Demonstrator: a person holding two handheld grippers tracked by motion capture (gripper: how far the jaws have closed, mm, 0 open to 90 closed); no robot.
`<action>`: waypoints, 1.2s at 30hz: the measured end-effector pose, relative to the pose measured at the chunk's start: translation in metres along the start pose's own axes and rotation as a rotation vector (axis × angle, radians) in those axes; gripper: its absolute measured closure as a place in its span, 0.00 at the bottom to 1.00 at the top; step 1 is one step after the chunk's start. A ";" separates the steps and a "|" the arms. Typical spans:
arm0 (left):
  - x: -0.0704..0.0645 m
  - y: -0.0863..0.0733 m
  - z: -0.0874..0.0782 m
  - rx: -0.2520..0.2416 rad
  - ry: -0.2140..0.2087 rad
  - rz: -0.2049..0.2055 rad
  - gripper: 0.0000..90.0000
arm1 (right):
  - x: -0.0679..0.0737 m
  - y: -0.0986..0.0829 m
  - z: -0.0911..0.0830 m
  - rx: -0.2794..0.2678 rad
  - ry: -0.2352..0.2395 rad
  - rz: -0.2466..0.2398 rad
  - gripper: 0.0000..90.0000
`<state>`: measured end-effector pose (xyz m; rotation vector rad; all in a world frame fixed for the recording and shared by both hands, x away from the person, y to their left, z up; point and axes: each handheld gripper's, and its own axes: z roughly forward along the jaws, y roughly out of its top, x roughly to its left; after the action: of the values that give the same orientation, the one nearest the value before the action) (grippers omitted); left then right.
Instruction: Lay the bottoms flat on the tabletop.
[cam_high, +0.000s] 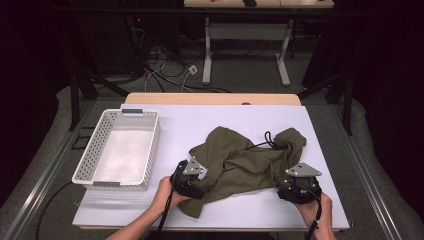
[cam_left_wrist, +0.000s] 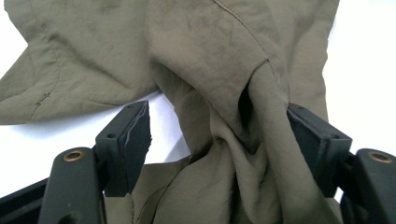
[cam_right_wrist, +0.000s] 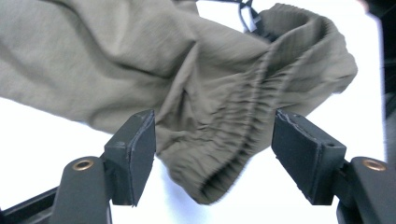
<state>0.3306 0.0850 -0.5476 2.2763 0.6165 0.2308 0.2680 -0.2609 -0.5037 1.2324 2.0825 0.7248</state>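
**Getting a clean grip on the crumpled shorts**

The olive shorts (cam_high: 240, 162) lie bunched on the white surface (cam_high: 200, 125), right of the empty basket (cam_high: 120, 150). The left tool (cam_left_wrist: 219, 140) is spread, with a twisted fold between its jaws. The right tool (cam_right_wrist: 212, 149) is also spread, around the gathered elastic waistband (cam_right_wrist: 243, 135). Neither is pinching yet.

To do this well, each tool should close on one edge layer, not a thick wad, and then the two should draw apart evenly so the cloth flattens.

The heap's long axis runs left to right across the surface. The waistband end with its black drawcord (cam_high: 270, 140) points right and away from the person.
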 end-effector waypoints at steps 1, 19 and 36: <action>0.001 0.000 0.001 0.004 -0.002 -0.004 0.32 | 0.000 -0.001 -0.003 -0.012 -0.013 0.002 0.33; -0.005 -0.001 0.008 0.031 -0.093 0.030 0.84 | -0.006 -0.010 0.041 0.114 0.073 0.053 0.69; -0.015 -0.002 0.007 0.026 -0.131 0.039 0.90 | -0.008 0.018 0.072 0.089 0.002 -0.079 0.74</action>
<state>0.3189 0.0748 -0.5537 2.3091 0.5105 0.0918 0.3344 -0.2496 -0.5372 1.1899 2.1729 0.6035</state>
